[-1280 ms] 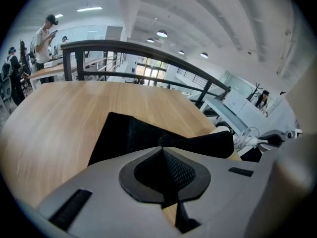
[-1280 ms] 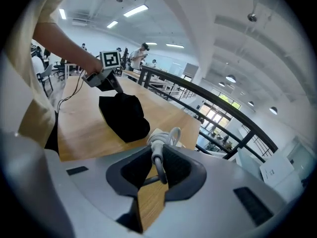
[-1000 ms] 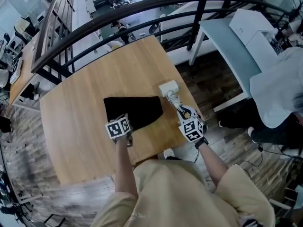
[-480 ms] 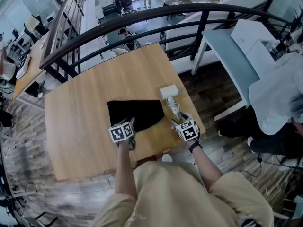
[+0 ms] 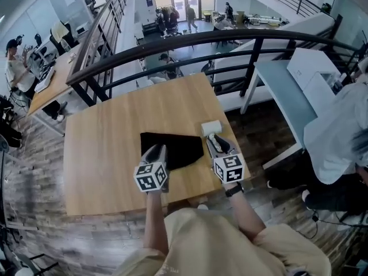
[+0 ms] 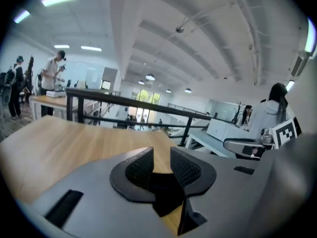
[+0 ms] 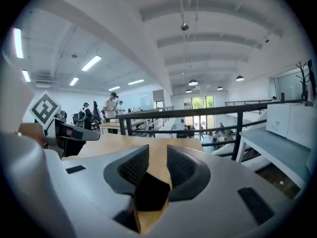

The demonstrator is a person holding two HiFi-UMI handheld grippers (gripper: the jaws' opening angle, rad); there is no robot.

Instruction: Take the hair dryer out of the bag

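Only a white end of the hair dryer (image 5: pixel 210 127) is seen from the head view; the rest is covered. The near edge of the bag (image 5: pixel 178 144) is partly hidden too. At right, a person (image 5: pixel 339 125) is cut off by the picture's edge.

My shirt (image 5: pixel 213 243): tan, short loose sleeves. Black band (image 5: pixel 230 191) on my right wrist. My left gripper (image 5: pixel 156 150), right gripper (image 5: pixel 214 142): grey bodies, black ridged pads (image 6: pixel 141 167), white cubes (image 5: pixel 151 177) with black square markers.
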